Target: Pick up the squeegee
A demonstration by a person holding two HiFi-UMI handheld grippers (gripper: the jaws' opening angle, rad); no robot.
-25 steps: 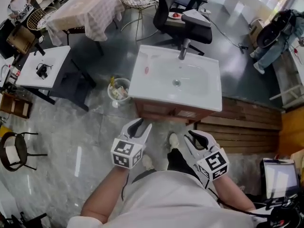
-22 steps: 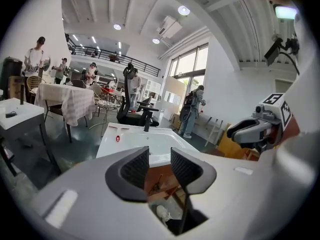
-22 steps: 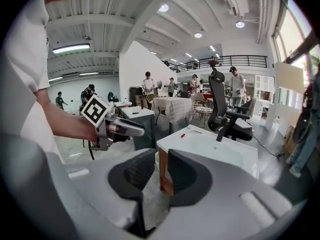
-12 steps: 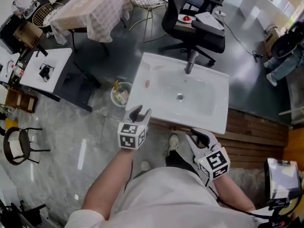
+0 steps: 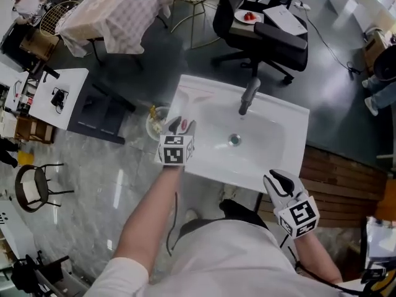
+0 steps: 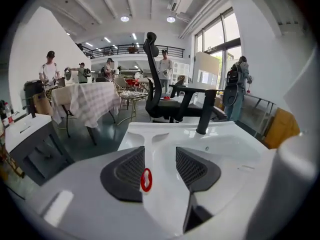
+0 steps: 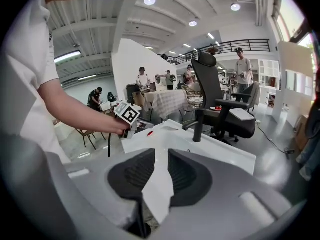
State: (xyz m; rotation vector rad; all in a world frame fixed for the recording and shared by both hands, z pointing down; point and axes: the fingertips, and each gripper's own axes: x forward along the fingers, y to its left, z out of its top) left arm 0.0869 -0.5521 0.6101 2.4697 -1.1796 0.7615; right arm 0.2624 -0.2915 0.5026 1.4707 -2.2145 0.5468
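Both grippers had been carried forward from over the floor to the sink [image 5: 292,124]. The left gripper [image 5: 181,126] had just been opening its jaws, which were spread wide and clamped on nothing. The squeegee [image 5: 197,95] was laid flat on the sink's left rim. Its long axis ran straight away from the left gripper, blade at the far end, and its red handle end [image 6: 145,179] lay between the jaws beside the left pad. The right gripper [image 5: 276,179] was held well apart at the near rim, jaws parted and empty. The left gripper was judged the nearer for the grasp.
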